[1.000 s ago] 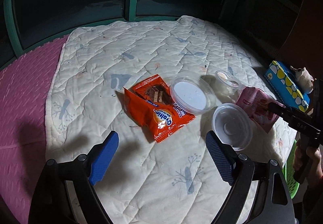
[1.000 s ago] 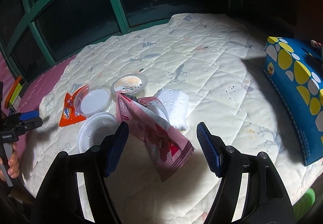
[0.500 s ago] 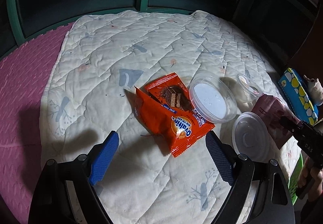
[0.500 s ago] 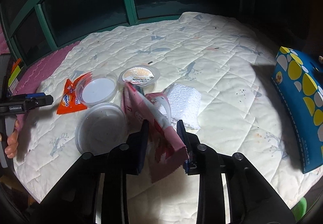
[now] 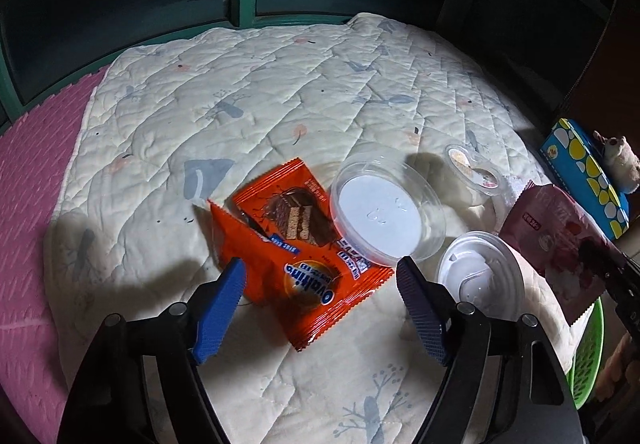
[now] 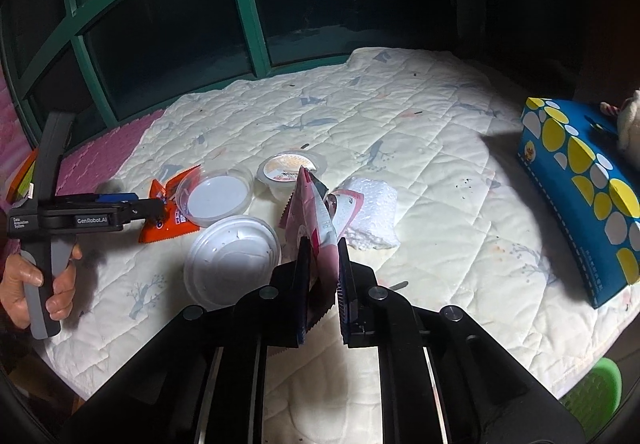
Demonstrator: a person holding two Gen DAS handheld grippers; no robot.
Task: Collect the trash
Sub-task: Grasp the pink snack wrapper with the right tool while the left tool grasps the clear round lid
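An orange snack wrapper [image 5: 296,256] lies on the cream quilt [image 5: 240,116]. My left gripper [image 5: 320,276] hovers over its near end, jaws closing with the wrapper between them, pads not pressing. From the right wrist view the left gripper [image 6: 156,206] reaches over the orange wrapper [image 6: 168,220]. My right gripper [image 6: 323,248] is shut on a pink wrapper [image 6: 316,212], which stands up out of the jaws. The pink wrapper [image 5: 560,236] also shows at the right of the left wrist view.
A clear round tub [image 5: 384,216], a white lid [image 5: 480,276] and a small sealed cup [image 5: 472,168] lie by the wrappers. A white foam piece [image 6: 372,212] sits behind the pink wrapper. A blue dotted box [image 6: 580,196] stands right, a green basket [image 6: 596,388] below the quilt's edge.
My right gripper went from open to shut on the pink wrapper and raised it. My left gripper moved closer over the orange wrapper and its jaws narrowed a little.
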